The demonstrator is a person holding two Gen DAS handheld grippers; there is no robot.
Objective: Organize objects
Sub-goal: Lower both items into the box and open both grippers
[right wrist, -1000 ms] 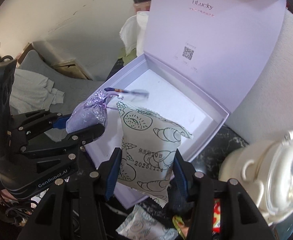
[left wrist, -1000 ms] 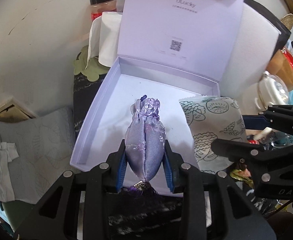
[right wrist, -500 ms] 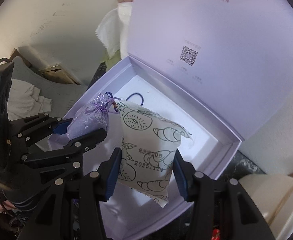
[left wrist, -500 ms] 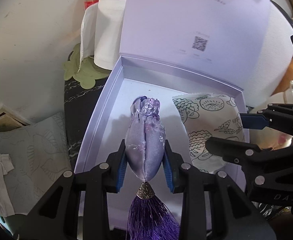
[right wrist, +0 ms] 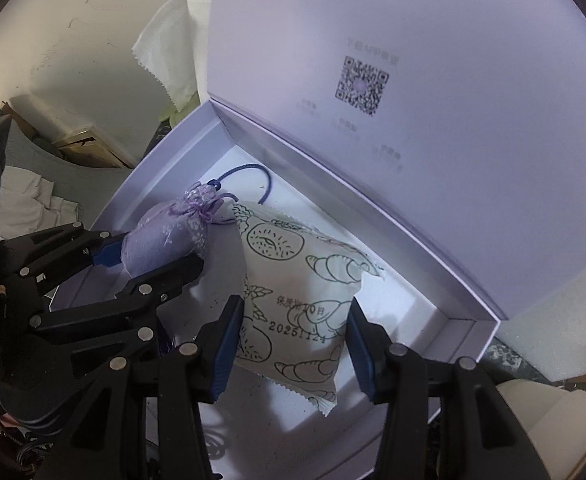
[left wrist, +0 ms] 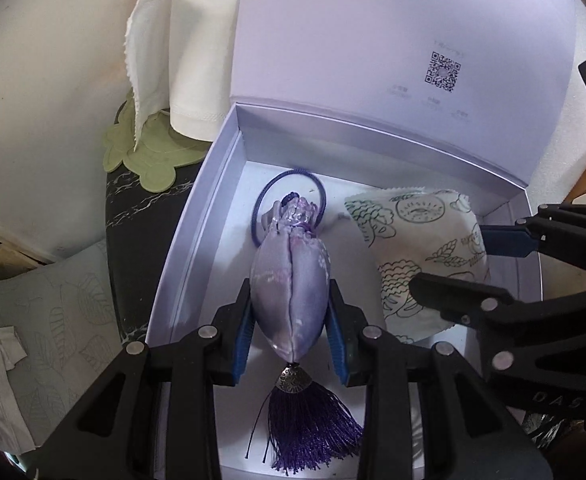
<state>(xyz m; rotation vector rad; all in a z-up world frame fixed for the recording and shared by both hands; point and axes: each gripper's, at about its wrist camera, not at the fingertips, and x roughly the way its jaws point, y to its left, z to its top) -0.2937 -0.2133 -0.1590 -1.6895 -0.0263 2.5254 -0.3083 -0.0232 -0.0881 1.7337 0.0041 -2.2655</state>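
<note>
My left gripper (left wrist: 289, 334) is shut on a lilac satin sachet (left wrist: 291, 280) with a purple tassel (left wrist: 309, 428) and a cord loop (left wrist: 289, 200). It hangs low inside the open lavender box (left wrist: 197, 216), its cord touching the floor. My right gripper (right wrist: 289, 342) is shut on a white snack packet (right wrist: 297, 308) printed with pastries, also down inside the box (right wrist: 433, 256), just right of the sachet (right wrist: 165, 240). The left gripper (right wrist: 149, 256) shows at the left of the right wrist view, and the right gripper (left wrist: 489, 258) shows at the right of the left wrist view.
The box lid (left wrist: 405, 48) stands upright behind, with a QR code. White folded cloth (left wrist: 185, 60) and a green mat (left wrist: 149, 156) lie left of the box on a dark marbled top (left wrist: 133, 216). A cream rounded object (right wrist: 549, 428) sits at the right.
Both grippers have gone down and forward into the box with their loads. The sachet's cord loop now rests on the box floor and the tassel has come into view.
</note>
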